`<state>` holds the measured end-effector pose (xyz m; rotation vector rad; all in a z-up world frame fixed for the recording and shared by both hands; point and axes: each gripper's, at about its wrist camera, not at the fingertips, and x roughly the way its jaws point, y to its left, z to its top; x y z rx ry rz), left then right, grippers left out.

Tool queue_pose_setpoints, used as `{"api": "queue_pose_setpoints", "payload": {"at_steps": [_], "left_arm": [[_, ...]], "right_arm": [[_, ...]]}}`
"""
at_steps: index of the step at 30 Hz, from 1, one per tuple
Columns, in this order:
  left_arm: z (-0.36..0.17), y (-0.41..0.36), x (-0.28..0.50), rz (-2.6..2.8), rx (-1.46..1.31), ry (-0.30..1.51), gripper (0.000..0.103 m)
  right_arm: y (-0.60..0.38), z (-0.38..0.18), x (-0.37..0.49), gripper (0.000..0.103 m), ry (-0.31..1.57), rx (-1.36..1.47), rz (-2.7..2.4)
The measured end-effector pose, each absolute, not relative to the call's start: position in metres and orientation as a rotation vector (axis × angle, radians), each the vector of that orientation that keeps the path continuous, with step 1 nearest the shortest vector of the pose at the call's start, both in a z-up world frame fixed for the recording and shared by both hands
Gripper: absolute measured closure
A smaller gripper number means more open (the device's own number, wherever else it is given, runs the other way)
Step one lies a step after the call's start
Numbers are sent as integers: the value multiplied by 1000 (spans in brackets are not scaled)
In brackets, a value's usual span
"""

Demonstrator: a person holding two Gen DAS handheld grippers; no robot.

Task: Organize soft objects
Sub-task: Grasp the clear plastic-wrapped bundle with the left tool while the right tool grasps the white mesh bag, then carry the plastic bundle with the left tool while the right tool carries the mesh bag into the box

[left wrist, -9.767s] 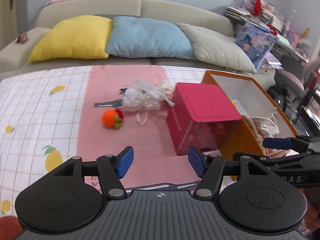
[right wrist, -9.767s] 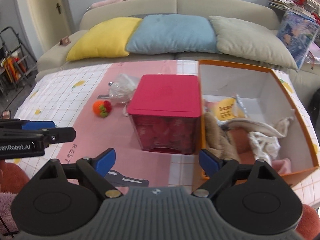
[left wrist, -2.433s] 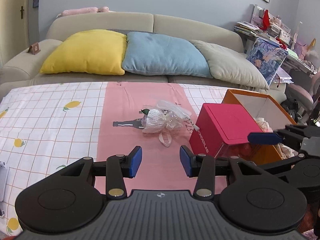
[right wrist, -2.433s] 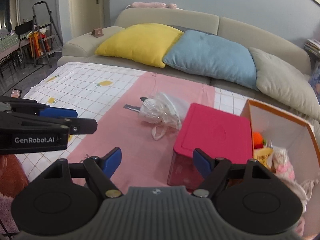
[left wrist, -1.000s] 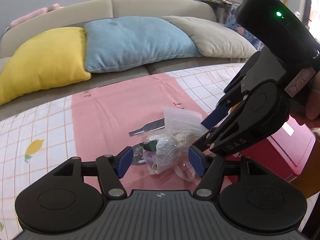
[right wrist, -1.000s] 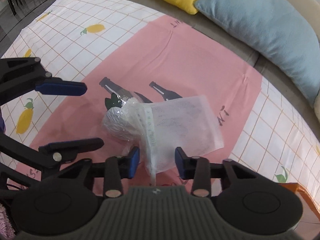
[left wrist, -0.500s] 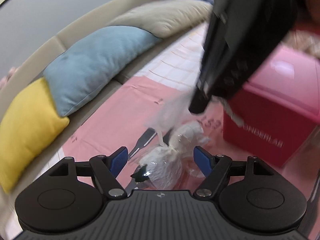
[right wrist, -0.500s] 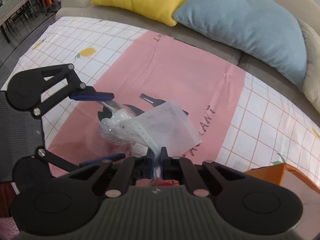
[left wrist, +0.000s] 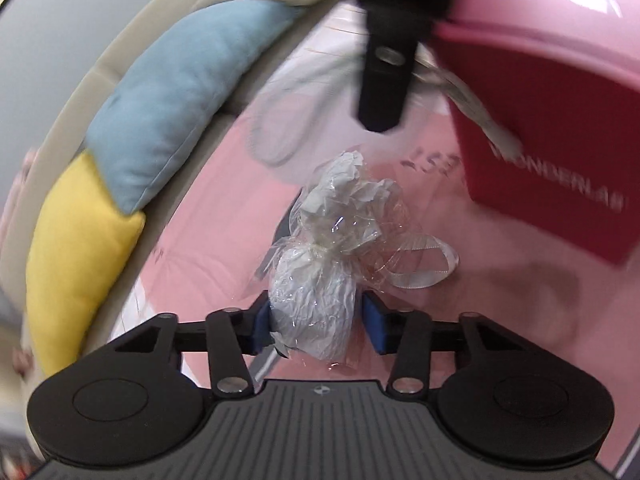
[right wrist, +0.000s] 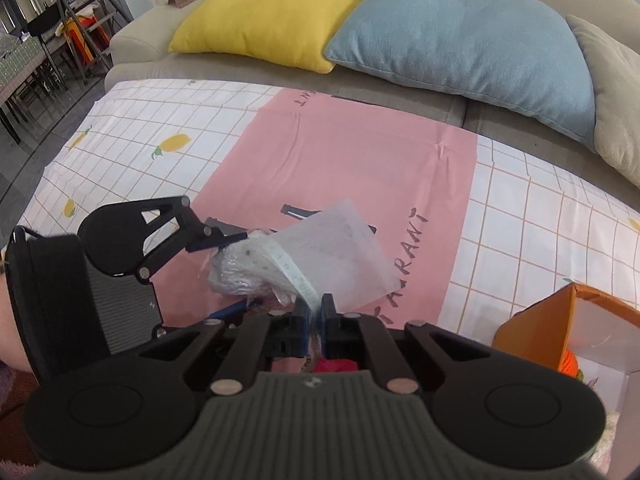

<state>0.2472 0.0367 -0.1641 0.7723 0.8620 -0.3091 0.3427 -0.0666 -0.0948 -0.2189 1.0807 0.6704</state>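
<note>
Left fingers (left wrist: 269,326) are closing around the crinkled, ribbon-tied cellophane bundle (left wrist: 320,300); right fingers (right wrist: 303,328) pinch its white pouch (right wrist: 340,256).

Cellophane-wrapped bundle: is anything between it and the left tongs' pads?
Nothing visible. The cellophane-wrapped bundle sits directly between the left tongs, whose jaws are closing around it. The right tongs are shut on the white mesh bag attached to it, above and clear of the pads.

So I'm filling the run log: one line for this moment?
left gripper: closing around wrapped bundle | right gripper: shut on white pouch
</note>
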Motion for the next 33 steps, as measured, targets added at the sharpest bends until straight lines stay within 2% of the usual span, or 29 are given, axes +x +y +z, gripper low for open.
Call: {"api": "queue_pose_setpoints", "payload": {"at_steps": [4, 17, 23, 33], "left_arm": [[-141, 53, 239, -199, 606, 883, 55], [-52, 75, 157, 32, 228, 846, 55], [-24, 64, 129, 5, 117, 808, 55], [2, 25, 115, -93, 89, 744, 55]], "right_arm": [[-68, -87, 336, 102, 1061, -187, 674], [-83, -27, 276, 103, 911, -17, 707], [-111, 0, 236, 103, 840, 63, 706], [-193, 23, 188, 103, 764, 181, 608]]}}
